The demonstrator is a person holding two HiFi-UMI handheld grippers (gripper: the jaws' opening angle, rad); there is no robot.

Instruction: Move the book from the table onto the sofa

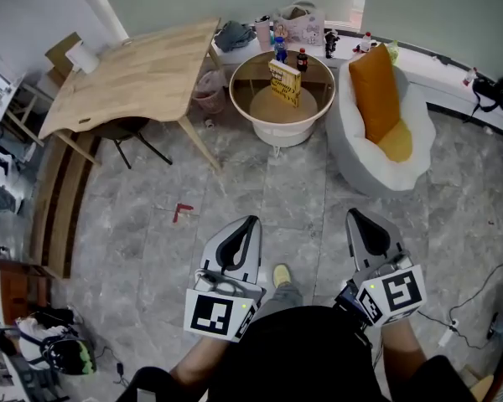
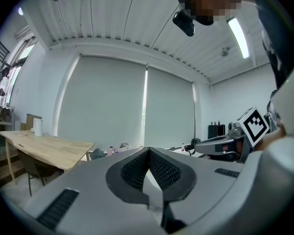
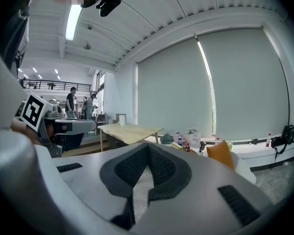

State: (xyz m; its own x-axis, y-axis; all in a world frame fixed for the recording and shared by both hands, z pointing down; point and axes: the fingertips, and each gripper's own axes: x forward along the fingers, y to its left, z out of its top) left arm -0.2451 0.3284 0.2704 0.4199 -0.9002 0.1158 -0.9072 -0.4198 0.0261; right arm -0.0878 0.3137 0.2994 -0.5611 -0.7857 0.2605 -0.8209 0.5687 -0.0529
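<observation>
Yellow book (image 1: 285, 83) upright on round white table (image 1: 281, 134), upper centre of frame. Left gripper (image 1: 250, 221) and right gripper (image 1: 354, 216) lower centre, well apart from it, jaws pressed together, empty.

1. One book (image 1: 285, 83).
2. Two grippers: left gripper (image 1: 251, 221), right gripper (image 1: 354, 214).
3. Two benches: wooden bench (image 1: 134, 74), round bench (image 1: 278, 132).
4. One sofa (image 1: 377, 170).
5. One chair (image 1: 126, 131).
6. One small red object (image 1: 183, 211).
</observation>
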